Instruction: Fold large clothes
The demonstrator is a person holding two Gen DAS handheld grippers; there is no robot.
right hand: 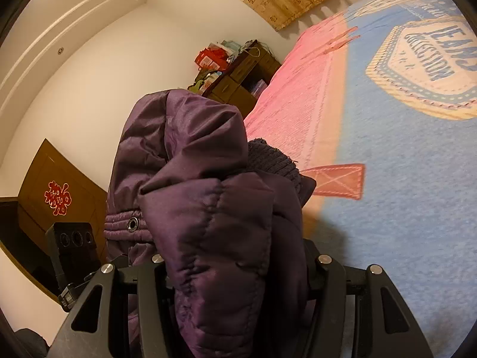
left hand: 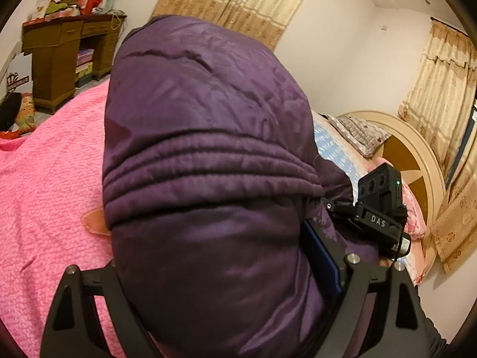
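A pink-and-blue bed [right hand: 402,179] filled the room. Above its blue side hung the purple padded jacket [left hand: 208,149], lifted clear. The left gripper [left hand: 226,283] clamped a thick bundle; the right gripper [right hand: 238,283] pinched a quilted fold (slippery fabric), which risked sliding out.

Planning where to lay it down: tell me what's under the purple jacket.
Under the lifted purple jacket lies the pink bedspread, with a blue blanket alongside. The jacket's bulk hides the bed directly beneath it.
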